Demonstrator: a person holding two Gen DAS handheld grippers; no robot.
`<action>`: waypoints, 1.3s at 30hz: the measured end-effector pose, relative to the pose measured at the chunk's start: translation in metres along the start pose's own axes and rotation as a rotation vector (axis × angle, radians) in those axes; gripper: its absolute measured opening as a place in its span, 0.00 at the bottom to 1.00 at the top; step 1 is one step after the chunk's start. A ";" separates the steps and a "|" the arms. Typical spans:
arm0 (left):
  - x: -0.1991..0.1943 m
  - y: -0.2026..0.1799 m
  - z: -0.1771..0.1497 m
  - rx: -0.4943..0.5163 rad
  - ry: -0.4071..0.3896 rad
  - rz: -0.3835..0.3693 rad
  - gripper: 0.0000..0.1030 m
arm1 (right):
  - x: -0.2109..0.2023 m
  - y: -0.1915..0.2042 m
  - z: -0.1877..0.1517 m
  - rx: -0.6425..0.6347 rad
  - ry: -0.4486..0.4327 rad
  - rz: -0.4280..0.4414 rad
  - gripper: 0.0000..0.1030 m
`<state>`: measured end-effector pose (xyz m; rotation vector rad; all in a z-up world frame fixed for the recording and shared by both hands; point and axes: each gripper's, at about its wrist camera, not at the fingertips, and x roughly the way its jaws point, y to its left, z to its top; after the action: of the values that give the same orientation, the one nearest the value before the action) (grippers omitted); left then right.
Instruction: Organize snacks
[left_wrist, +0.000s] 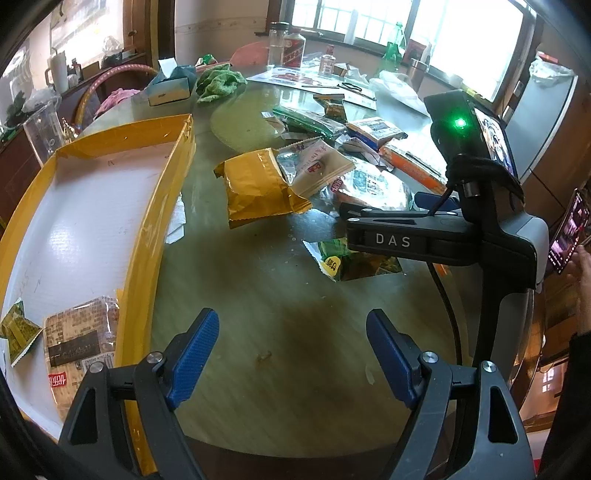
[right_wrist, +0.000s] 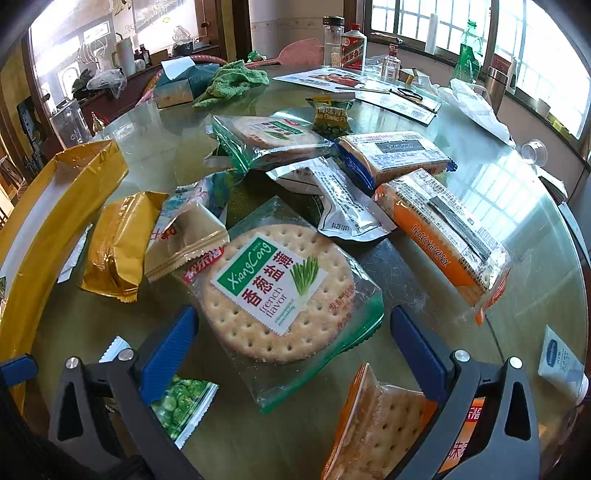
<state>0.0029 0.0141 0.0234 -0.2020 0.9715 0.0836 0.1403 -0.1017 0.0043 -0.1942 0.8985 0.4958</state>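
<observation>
My right gripper (right_wrist: 291, 350) hangs over the round cracker pack (right_wrist: 280, 291), its jaws spread wide on both sides of it and not touching it yet, as far as I can judge. My left gripper (left_wrist: 291, 354) has its jaws spread too and holds nothing; it is above a bare part of the desk (left_wrist: 280, 314), just right of the yellow tray (left_wrist: 155, 229). In the tray, at the near end, already lie a brown biscuit pack (left_wrist: 81, 343) and a small green packet (left_wrist: 18, 332). The other snacks are in a heap in the middle of the desk: a gold bag (right_wrist: 118, 247), an orange cracker pack (right_wrist: 443, 240), a pea packet (right_wrist: 181, 402) under my left finger.

I think the risk is in the closing. The cracker pack is wide and flat, so the jaws may slide on the smooth film, or press the crackers and break them. A beige packet (right_wrist: 184, 240) overlaps its far-left edge and could be dragged along. The glass top is slippery, so the pack may be pushed away instead of gripped.
</observation>
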 end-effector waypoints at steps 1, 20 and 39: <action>0.001 0.000 0.000 -0.002 0.001 -0.001 0.80 | 0.000 0.000 0.001 0.000 0.000 0.000 1.00; 0.000 0.001 -0.004 -0.006 0.003 -0.022 0.80 | 0.001 0.000 0.001 -0.001 0.001 0.000 1.00; -0.004 0.001 -0.003 -0.029 -0.001 -0.073 0.80 | -0.084 -0.015 -0.010 0.153 -0.192 0.280 0.96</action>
<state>-0.0017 0.0143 0.0252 -0.2638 0.9619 0.0311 0.0966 -0.1466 0.0636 0.1196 0.7741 0.6898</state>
